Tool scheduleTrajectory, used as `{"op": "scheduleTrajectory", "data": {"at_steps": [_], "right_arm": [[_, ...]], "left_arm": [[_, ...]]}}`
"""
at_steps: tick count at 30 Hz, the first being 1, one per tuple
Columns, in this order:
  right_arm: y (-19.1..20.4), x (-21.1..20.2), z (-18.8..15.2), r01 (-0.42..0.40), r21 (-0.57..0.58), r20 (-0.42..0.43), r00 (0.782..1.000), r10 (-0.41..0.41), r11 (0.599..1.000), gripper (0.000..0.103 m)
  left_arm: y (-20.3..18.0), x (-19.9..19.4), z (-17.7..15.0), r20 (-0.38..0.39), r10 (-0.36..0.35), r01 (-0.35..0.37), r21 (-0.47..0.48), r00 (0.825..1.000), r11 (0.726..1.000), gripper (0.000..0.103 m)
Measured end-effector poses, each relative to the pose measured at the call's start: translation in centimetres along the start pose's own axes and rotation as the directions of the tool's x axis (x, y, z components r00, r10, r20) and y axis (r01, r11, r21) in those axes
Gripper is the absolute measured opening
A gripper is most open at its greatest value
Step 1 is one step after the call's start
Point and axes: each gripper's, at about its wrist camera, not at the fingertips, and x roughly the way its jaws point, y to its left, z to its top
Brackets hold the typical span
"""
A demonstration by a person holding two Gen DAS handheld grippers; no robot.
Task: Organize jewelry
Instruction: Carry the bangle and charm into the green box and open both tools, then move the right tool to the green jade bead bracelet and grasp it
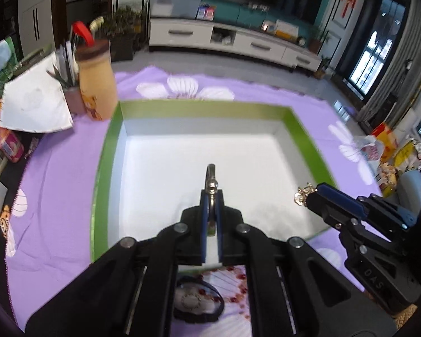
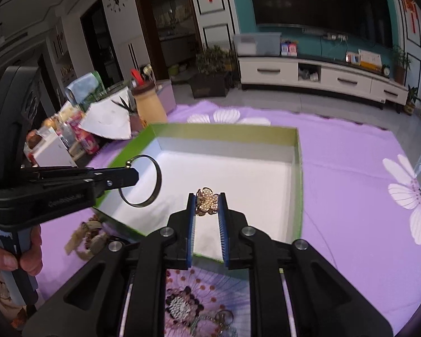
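Two hand-held grippers hang over one open box [image 1: 105, 151], green outside and white inside, which sits on a purple flowered cloth [image 1: 56, 196] spread over the bench. The left hand-held gripper [image 1: 212, 193] is clamped on one silver bangle [image 1: 211, 177], seen edge-on in its own view; the right wrist view shows the same bangle [image 2: 143, 181] as a full ring held above the box's near left corner, pinched at its rim by the left hand-held gripper [image 2: 133, 176]. The right hand-held gripper [image 2: 207, 205] is closed on one gold flower-shaped brooch [image 2: 207, 201] set with small pale beads, held above the white floor of the box near its front edge. From the left wrist view the brooch [image 1: 304, 193] shows just past the tip of the right hand-held gripper [image 1: 311, 200], over the box's right side.

Nothing can be seen lying inside the box itself. More jewelry [image 2: 89, 238] lies in a loose heap on the cloth just outside the box's near left corner, too blurred to count, and further pieces [image 2: 182, 306] show beneath the right hand-held gripper. One tan jar [image 1: 96, 84] with a dark lid stands beyond the box's far left corner, beside one white sheet [image 1: 33, 106].
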Motion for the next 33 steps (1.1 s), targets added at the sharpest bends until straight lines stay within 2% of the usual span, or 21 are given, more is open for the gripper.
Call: {"op": "scheduleTrajectory", "data": {"at_steps": [4,6,7,8,9,10,12,14,22,33], "right_arm": [[-0.1,2.3,-0.4,0.032,-0.014,-0.053,0.998,-0.033,0.999,0.015],[-0.3,2.6,-0.5,0.041,-0.010,-0.064,0.997,-0.042,0.999,0.019],[-0.5,2.6,-0.5,0.051,0.002,-0.066,0.997,-0.051,0.999,0.029],[-0.8,2.4,-0.6,0.049,0.014,-0.061,0.997,-0.048,0.999,0.032],[-1.0,2.1,-0.6,0.045,0.027,-0.053,0.998,-0.044,0.999,0.032],[-1.5,1.5,-0.7,0.051,0.042,-0.040,0.998,-0.049,0.998,0.032],[-2.3,0.5,-0.8,0.062,0.068,-0.025,0.998,-0.060,0.996,0.032],[-3.5,-1.0,-1.2,0.074,0.103,-0.011,0.997,-0.073,0.992,0.033],[-6.1,-5.7,-4.3,0.118,0.178,-0.011,0.993,-0.118,0.977,0.033],[-5.0,-8.5,-8.4,0.122,0.191,-0.063,0.992,-0.112,0.974,0.033]], "left_arm": [[0.5,2.3,-0.3,-0.045,0.018,-0.018,-0.007,0.999,1.000,0.005],[0.8,2.6,-0.4,-0.045,0.021,-0.022,-0.013,0.999,1.000,0.011],[0.8,2.6,-0.4,-0.045,0.017,-0.018,-0.016,0.999,1.000,0.026],[0.9,2.5,-0.4,-0.042,0.013,-0.014,-0.018,0.999,1.000,0.043],[1.0,2.0,-0.4,-0.024,0.016,-0.016,-0.015,1.000,1.000,0.050],[0.9,1.6,-0.4,-0.010,0.021,-0.021,-0.012,1.000,1.000,0.055],[0.8,0.4,-0.4,0.020,0.023,-0.023,-0.005,1.000,1.000,0.058],[0.9,-0.9,-0.5,0.047,0.016,-0.016,-0.010,0.999,1.000,0.065],[2.8,-5.3,-2.1,0.107,0.026,-0.020,-0.056,0.994,0.998,0.073],[5.2,-8.5,-7.6,0.076,0.033,-0.023,-0.127,0.997,0.992,0.074]]}}
